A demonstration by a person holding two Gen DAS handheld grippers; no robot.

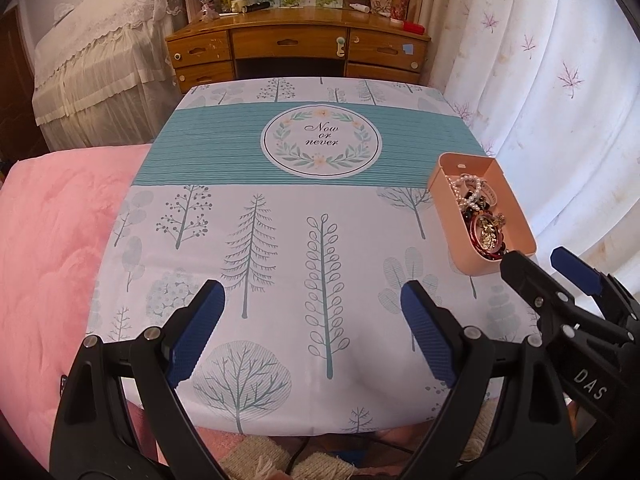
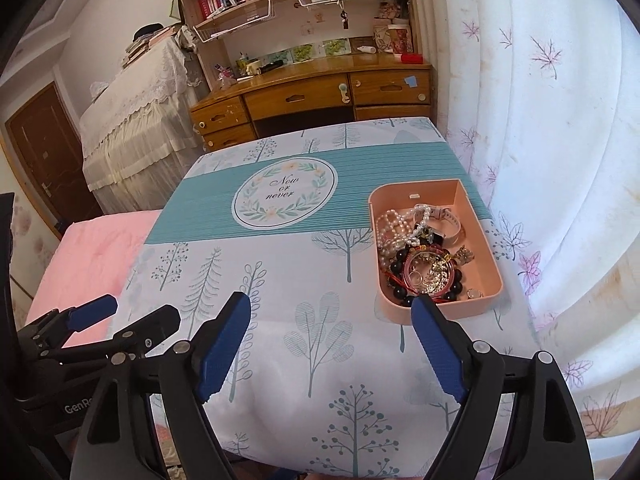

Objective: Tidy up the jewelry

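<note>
A pink open box [image 1: 516,216] [image 2: 480,256] sits near the table's right edge. It holds a pile of jewelry [image 2: 420,256] [image 1: 482,216]: pearl strands, dark beads, a red bangle, gold pieces and a pink-strapped watch [image 2: 444,220]. My left gripper [image 1: 314,312] is open and empty above the near middle of the table. My right gripper [image 2: 332,320] is open and empty, its right fingertip just in front of the box's near end. The right gripper also shows in the left wrist view [image 1: 540,268], the left gripper in the right wrist view [image 2: 132,312].
The table wears a white tree-print cloth [image 1: 280,240] [image 2: 280,300] with a teal band. A pink bed [image 1: 52,260] lies to the left, a white curtain [image 2: 560,140] to the right, and a wooden desk [image 1: 296,44] beyond the far edge.
</note>
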